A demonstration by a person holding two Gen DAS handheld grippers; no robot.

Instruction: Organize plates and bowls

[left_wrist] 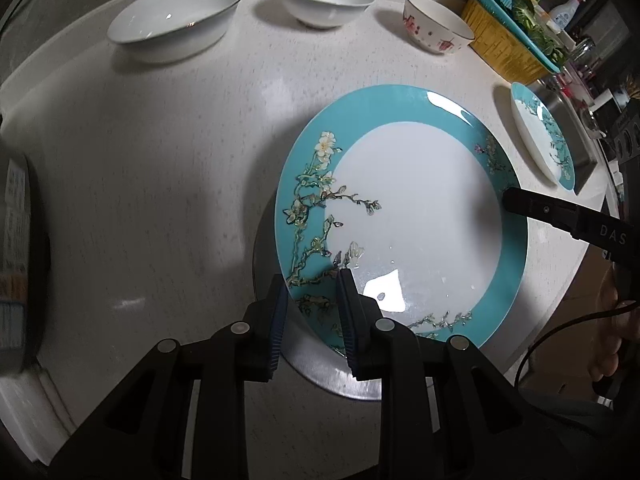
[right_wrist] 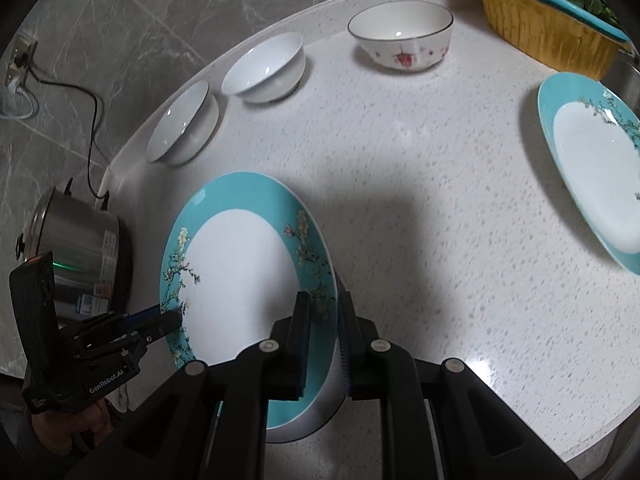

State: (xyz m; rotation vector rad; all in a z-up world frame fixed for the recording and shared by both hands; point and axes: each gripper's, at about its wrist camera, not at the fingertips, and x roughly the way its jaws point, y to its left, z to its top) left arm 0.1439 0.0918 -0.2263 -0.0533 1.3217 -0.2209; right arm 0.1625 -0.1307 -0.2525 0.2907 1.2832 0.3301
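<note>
Glossy glazed plate (left_wrist: 420, 208); speckled stone-like counter (left_wrist: 180, 200)

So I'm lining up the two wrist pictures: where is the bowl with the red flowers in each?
Left wrist: the flowered bowl sits upper right, beside the yellow basket.
Right wrist: the bowl sits top centre, left of the basket.
Shared landmark: the yellow basket.

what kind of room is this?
Most likely a home kitchen: a speckled stone counter backed by marble wall tiles, a steel cooker plugged in, and a basket of greens near what looks like a sink.
</note>
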